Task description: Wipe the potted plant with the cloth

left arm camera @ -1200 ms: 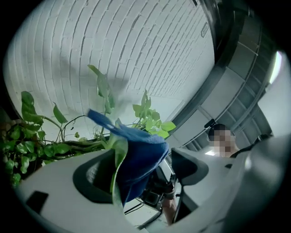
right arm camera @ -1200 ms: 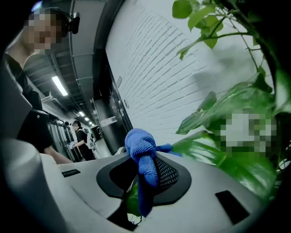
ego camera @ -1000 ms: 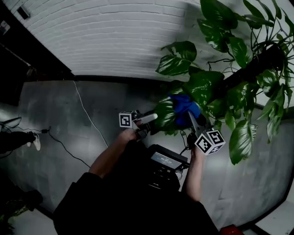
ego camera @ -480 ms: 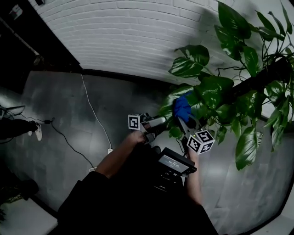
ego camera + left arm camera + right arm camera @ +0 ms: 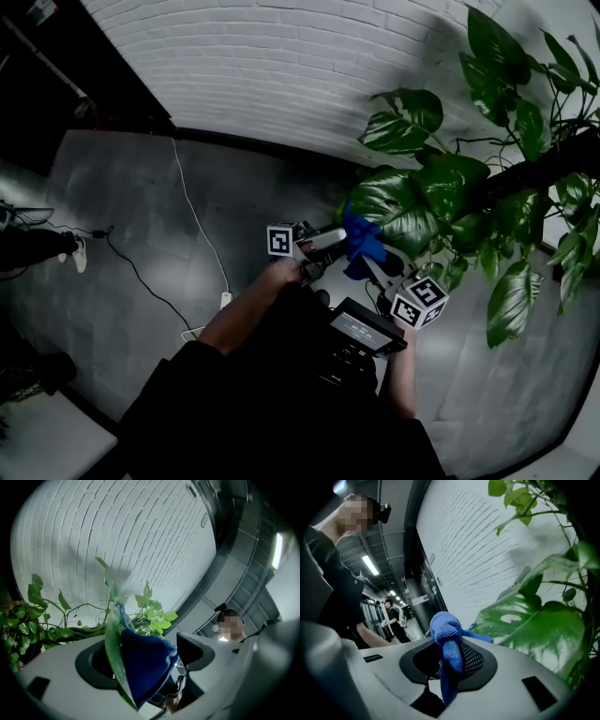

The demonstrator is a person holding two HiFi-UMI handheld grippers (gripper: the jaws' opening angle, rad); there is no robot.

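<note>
We are in the middle of the wiping, as we judge it, with 1 leaf being worked and most of the potted plant [image 5: 487, 178] not yet reached. The plant spreads along the foot of the white brick wall [image 5: 281, 84]; we cannot make out its pot. The blue cloth [image 5: 361, 246] sits at the plant's lower left fringe, up off the floor, between the 2 grippers. The right gripper [image 5: 377, 270] has its tongs pinched narrow on a bunched fold of the cloth, with the tail hanging below them. The left gripper [image 5: 336, 238] has its tongs at a middling width. The leaf [image 5: 111, 653] stands edge-on along 1 jaw and the cloth is pressed against the leaf's face, so the 2 together fill the gap. We judge the leaf is backed rather than clamped. What is left, we think, is to draw the cloth along this leaf and then take the many others, including the high ones. For writing, we find only the square black-and-white markers on the left cube [image 5: 281, 240] and the right cube [image 5: 420, 300]. The screen of the chest device [image 5: 361, 330] is too small to read.
</note>
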